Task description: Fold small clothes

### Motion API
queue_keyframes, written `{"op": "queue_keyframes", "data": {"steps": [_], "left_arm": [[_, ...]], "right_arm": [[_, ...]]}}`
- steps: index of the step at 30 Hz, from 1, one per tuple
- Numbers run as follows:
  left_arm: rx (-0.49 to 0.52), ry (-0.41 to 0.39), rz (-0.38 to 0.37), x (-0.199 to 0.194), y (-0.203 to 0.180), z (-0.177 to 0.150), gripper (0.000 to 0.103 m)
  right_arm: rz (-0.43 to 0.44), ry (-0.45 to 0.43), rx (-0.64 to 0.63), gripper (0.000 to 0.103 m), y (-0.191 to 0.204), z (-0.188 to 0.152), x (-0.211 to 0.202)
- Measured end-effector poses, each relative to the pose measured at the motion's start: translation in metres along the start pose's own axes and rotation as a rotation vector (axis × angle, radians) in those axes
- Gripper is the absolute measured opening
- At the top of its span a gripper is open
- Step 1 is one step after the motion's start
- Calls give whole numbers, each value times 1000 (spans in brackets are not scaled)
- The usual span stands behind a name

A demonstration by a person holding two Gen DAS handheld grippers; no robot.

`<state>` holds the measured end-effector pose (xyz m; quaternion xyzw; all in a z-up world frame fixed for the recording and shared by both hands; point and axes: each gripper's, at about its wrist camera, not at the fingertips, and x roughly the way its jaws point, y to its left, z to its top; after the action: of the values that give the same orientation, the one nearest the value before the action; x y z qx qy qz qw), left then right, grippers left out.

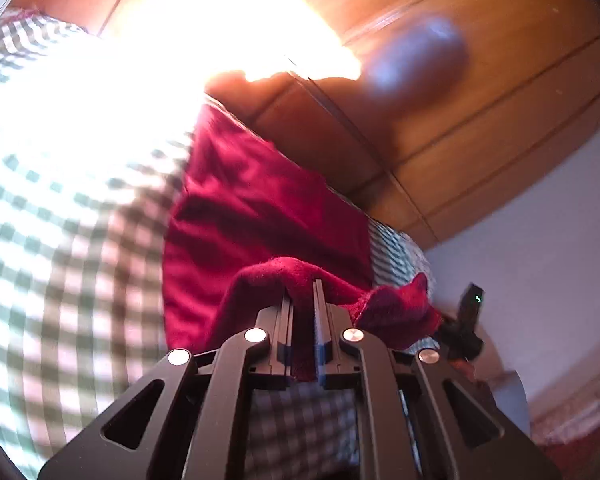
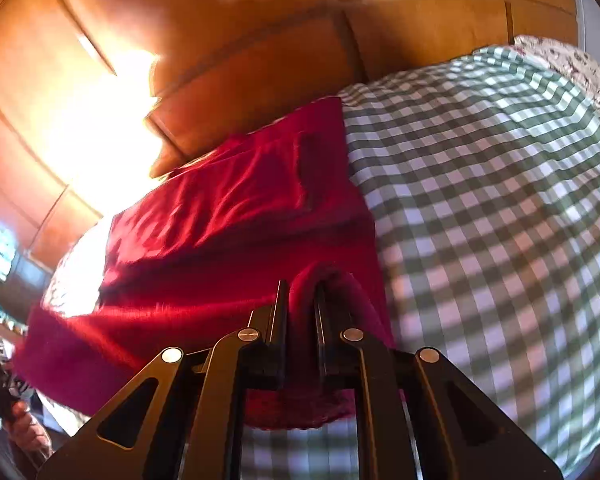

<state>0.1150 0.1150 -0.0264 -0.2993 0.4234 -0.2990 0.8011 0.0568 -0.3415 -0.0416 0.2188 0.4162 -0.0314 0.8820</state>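
My left gripper (image 1: 302, 292) had its jaws clamped on a fold of the red garment (image 1: 260, 200); my right gripper (image 2: 300, 292) pinched another edge. The rest lay ahead on the checked bedcover (image 2: 480, 200), beside wooden panelling (image 2: 240, 20).

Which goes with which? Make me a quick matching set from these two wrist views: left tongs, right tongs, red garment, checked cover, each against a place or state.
Things:
1. left tongs
2. right tongs
3. red garment
4. checked cover

Place or state:
A. green and white, spread under the cloth
B. shut on a red fold, wooden panels to its right in its own view
C. lying on the cover, near edge lifted
D. shut on a red fold, checked fabric to its right in its own view

Pairs: 1-B, 2-D, 3-C, 4-A
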Motion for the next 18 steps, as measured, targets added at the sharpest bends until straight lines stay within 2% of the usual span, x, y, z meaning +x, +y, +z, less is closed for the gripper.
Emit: {"op": "queue_keyframes", "data": {"steps": [2,3,4,5,6,7,8,9,12,14,18], "left_arm": [[-56,-17,53,12,8,21,16],[-91,-29,85,17,14,31,23],[-124,-50,108,17,21,38,38],[-156,-87,138,14,26,42,44],[-173,-116,155,10,32,45,44],[-178,-122,161,8,36,46,44],[-176,-120,165,5,39,44,45],[-162,-109,175,3,41,39,45],[-54,-27,200,9,37,15,47],[5,33,207,20,34,-3,53],[33,132,190,41,35,-32,53]], "right_arm": [[9,3,10,10,-1,14,12],[24,0,20,15,-2,19,15],[44,-5,36,22,-4,23,16],[75,-4,63,50,-7,27,15],[94,-17,86,88,-10,28,10],[89,-40,97,97,-11,29,5],[89,-88,102,98,-15,26,-6],[106,-97,96,98,-19,24,-13],[97,-72,102,98,-35,5,-24],[84,-43,103,98,-45,-13,-25],[41,4,93,95,-53,-42,-14]]}}
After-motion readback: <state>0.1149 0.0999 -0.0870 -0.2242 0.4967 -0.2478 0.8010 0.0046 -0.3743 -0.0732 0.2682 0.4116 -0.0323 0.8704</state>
